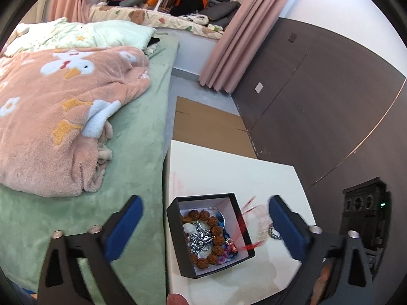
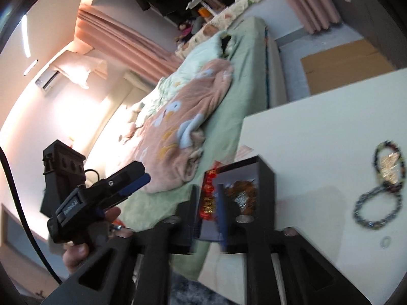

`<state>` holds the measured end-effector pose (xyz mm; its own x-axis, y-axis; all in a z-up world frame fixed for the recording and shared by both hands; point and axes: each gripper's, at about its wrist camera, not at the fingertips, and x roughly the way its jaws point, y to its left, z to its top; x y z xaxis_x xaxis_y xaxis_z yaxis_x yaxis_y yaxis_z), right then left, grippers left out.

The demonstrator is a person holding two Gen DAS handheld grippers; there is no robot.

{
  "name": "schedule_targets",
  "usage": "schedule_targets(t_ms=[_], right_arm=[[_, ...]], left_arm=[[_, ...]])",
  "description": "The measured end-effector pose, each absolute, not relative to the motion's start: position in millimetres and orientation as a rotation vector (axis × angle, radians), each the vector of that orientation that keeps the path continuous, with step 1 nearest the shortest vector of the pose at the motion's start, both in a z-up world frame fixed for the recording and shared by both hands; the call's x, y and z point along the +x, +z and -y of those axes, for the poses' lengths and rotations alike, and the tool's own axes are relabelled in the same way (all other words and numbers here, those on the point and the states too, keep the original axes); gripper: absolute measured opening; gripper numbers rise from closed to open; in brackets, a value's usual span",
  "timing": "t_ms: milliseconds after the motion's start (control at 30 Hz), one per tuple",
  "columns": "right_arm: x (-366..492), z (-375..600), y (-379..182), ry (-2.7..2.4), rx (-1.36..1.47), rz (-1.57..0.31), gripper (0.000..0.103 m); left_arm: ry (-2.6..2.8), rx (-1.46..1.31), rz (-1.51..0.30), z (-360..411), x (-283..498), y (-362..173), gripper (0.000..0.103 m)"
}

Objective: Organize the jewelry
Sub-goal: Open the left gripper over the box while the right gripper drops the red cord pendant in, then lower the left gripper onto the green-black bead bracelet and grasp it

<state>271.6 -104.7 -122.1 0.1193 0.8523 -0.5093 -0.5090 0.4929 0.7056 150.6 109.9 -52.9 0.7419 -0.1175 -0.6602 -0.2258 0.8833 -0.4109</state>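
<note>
Jaws of left gripper (image 1: 204, 214) spread over jewelry box (image 1: 175, 218); "RoboCoLAI"-like label, unclear.

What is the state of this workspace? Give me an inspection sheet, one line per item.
Surface: white table, beside the bed.
Job's things: black box holding a brown bead bracelet and silver pieces; red charm at the box's edge; twisted bracelet, dark bracelet and small ring loose on the table.
Clutter: nothing seen.
Grippers: left gripper wide open, nothing between its pads; right gripper jaws apart around the red charm, grip hidden by blur.
Cables: black cable at the frame edge.
Surroundings: bed, pink blanket, curtains, cardboard on the floor.
</note>
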Motion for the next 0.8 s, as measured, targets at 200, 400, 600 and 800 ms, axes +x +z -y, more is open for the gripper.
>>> schedule_targets(t_ms=[200,400,600,800], right_arm=[[278,138,-126,0.861,0.408,-1.032,0.082],[279,180,-126,0.738,0.399,-1.039,0.082],[288,214,-125,0.653,0.427,-1.042,0.082],[292,252,-126,0.545,0.445,-1.045,0.082]], left_arm=[[0.032,-0.506,-0.73,-100,154,-52,0.103],[-0.024,-0.474,-0.725,-77,160,-49,0.103],[-0.064,-0.429,-0.748,-47,172,-48,0.103],[-0.107,-0.363,-0.805,-9,191,-55,0.103]])
